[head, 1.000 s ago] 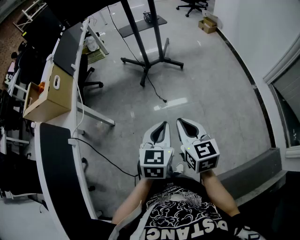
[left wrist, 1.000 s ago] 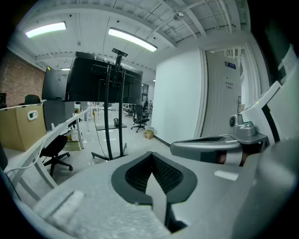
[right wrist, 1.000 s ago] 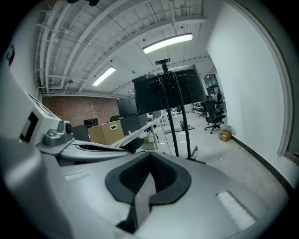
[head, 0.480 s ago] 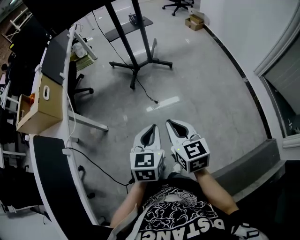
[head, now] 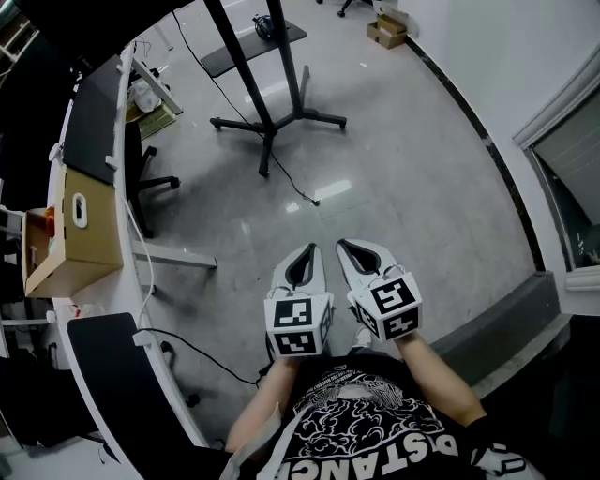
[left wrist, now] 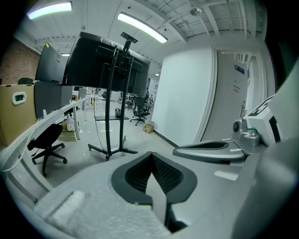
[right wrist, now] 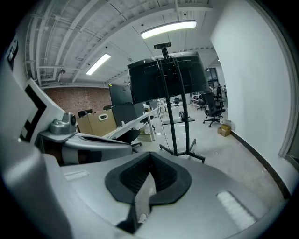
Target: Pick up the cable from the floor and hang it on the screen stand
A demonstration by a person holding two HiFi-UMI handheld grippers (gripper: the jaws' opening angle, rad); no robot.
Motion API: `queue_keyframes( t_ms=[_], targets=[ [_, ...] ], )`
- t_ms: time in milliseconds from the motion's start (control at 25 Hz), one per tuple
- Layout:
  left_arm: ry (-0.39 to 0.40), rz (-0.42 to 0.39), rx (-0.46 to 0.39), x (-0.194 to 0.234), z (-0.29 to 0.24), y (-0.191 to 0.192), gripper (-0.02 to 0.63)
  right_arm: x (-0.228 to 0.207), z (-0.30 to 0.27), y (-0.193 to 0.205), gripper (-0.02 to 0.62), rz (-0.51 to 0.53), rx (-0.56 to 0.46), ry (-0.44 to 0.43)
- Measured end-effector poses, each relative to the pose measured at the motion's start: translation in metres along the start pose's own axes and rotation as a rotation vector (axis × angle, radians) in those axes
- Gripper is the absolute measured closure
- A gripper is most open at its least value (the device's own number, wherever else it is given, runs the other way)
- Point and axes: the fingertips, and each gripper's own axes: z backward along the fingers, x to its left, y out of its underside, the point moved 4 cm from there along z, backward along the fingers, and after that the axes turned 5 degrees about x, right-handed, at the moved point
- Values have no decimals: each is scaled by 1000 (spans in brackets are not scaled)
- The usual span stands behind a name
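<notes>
Floor [head: 412, 169]: grey, glossy; office rm, white wall [head: 506, 56] at right.
Desk [head: 98, 127] w/ cardboard box [head: 80, 239]: left side.
Screen stand [head: 272, 117]: black, splayed legs.
Cable [head: 295, 186]: thin, black, on floor, trailing from stand base, well apart from grippers.
L gripper [head: 310, 249], R gripper [head: 344, 246]: jaws together, nothing between.

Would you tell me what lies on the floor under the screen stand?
A black cable trails from the screen stand's base to a loose end; the screen covers its upper run.

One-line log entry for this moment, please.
left gripper: shut, empty | right gripper: shut, empty | cable: on floor by stand | hanging: not started
</notes>
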Motion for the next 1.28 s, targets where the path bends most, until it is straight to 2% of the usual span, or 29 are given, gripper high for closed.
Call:
queue_keyframes(
  t_ms=[280,600,880,1280],
  targets=[
    [21,31,55,78,-43,-23,612,4,-80,-29,591,9,87,5],
    [54,36,74,141,-66,-42,612,16,-140,-51,591,35,148,24],
    [98,55,100,173,-90,-43,611,9,-177,-53,591,48,203,49],
    [132,45,148,180,-132,-44,611,-15,-208,-54,591,20,242,51]
  ],
)
